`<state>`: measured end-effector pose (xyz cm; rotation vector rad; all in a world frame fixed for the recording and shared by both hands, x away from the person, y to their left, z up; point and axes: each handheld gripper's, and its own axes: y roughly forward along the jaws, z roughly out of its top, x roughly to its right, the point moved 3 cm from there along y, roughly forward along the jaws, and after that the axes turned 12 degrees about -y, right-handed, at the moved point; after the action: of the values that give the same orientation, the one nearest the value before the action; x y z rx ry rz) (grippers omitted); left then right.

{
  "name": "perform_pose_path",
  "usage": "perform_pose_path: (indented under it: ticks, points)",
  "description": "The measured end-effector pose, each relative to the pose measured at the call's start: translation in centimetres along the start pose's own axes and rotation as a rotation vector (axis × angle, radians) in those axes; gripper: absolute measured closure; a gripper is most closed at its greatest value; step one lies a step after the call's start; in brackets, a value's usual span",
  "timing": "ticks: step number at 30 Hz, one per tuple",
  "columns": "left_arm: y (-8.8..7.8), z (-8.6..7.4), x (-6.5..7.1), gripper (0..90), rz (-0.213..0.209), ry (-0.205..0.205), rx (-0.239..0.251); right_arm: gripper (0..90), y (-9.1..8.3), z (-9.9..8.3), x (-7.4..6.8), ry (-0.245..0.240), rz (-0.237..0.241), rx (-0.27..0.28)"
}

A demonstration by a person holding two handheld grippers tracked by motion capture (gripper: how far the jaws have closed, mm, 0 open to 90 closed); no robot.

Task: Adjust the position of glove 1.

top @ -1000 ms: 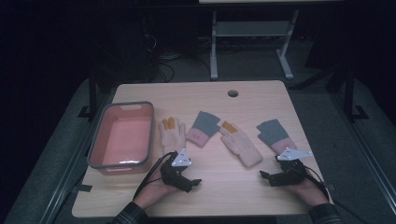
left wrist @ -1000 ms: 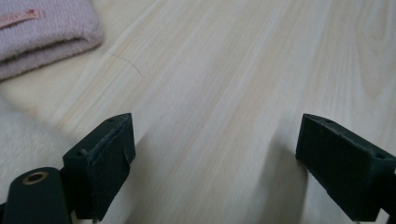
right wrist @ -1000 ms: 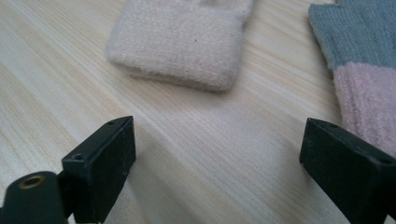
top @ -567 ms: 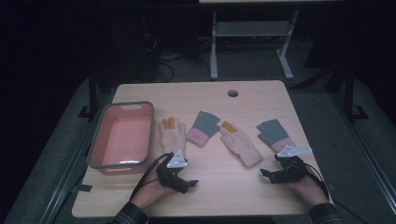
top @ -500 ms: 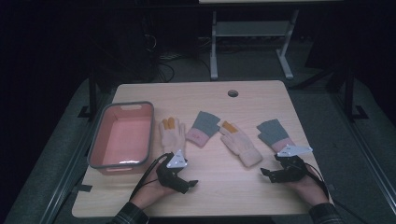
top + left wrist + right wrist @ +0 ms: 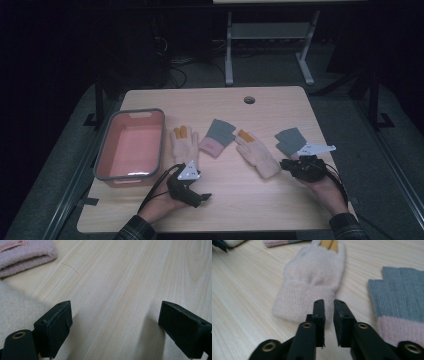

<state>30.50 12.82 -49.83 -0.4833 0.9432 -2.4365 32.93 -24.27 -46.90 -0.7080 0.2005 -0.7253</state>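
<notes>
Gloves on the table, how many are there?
4, in a row right of the pink bin: cream glove beside it, grey-and-pink glove, second cream glove, and grey glove by the right tool.

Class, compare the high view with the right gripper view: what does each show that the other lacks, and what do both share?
High view adds: the pink tray, the table's round hole and the metal stand behind. Right gripper view adds: the right gripper close up, jaws just closed to a slim gap with nothing between them, and the ribbed cuff of the cream glove. Both share: that cream glove, the grey-and-pink glove beside it, and the wooden table.
</notes>
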Motion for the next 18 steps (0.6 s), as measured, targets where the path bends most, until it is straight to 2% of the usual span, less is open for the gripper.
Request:
perform_pose_path:
  ticks: [3, 6, 18]
  points:
    - [0.0, 0.0, 0.0, 11.1, 0.000, -0.001, 0.001, 89.7, 0.2, 0.6, 0.1, -0.008, 0.010, 0.005]
    - [0.0, 0.0, 0.0, 11.1, 0.000, 0.000, 0.000, 89.9, 0.5, 1.2, 0.4, -0.027, 0.013, 0.003]
    - [0.0, 0.0, 0.0, 11.1, 0.000, -0.003, -0.001, 90.0, 2.3, 2.1, 1.3, -0.045, 0.049, 0.004]
